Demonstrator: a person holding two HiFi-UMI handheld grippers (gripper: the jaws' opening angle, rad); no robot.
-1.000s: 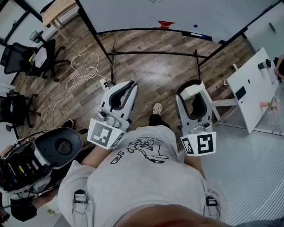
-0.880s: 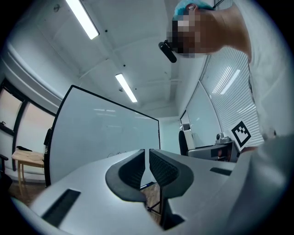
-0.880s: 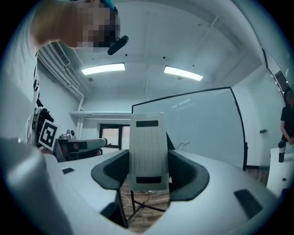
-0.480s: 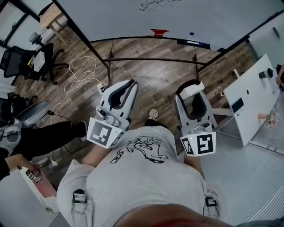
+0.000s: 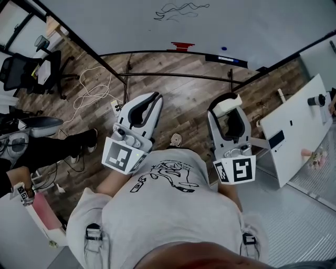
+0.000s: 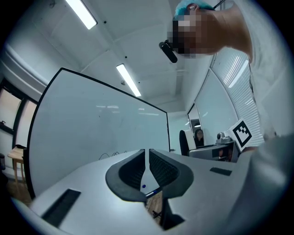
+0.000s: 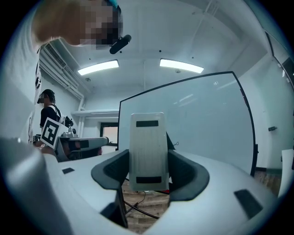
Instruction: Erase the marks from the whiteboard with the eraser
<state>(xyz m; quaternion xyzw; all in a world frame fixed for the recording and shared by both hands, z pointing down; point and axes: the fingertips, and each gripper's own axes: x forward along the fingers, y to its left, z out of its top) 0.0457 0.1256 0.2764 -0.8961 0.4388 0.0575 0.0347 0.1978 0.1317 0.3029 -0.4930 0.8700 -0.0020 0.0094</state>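
The whiteboard (image 5: 247, 21) stands ahead, with black scribbled marks (image 5: 178, 9) near its top middle. My right gripper (image 5: 229, 103) is shut on the eraser (image 5: 226, 107), a pale flat block that stands upright between the jaws in the right gripper view (image 7: 148, 137). My left gripper (image 5: 156, 97) is shut with nothing in it, its pads nearly touching. Both are held at waist height, well short of the board. The left gripper view faces the whiteboard (image 6: 92, 128), with faint marks (image 6: 110, 154) low on it.
The board's tray holds a red item (image 5: 182, 45), a blue dot (image 5: 224, 49) and a marker (image 5: 226, 58). Black stand bars (image 5: 178, 76) cross the wooden floor. Office chairs (image 5: 21, 68), a loose cable (image 5: 94, 84) and another person's legs (image 5: 47, 149) lie left. A white table (image 5: 299, 118) stands right.
The head view has swung up, so more of the whiteboard and its scribbles show. The person at the left has shifted. Both grippers keep their pose, and the eraser stays held.
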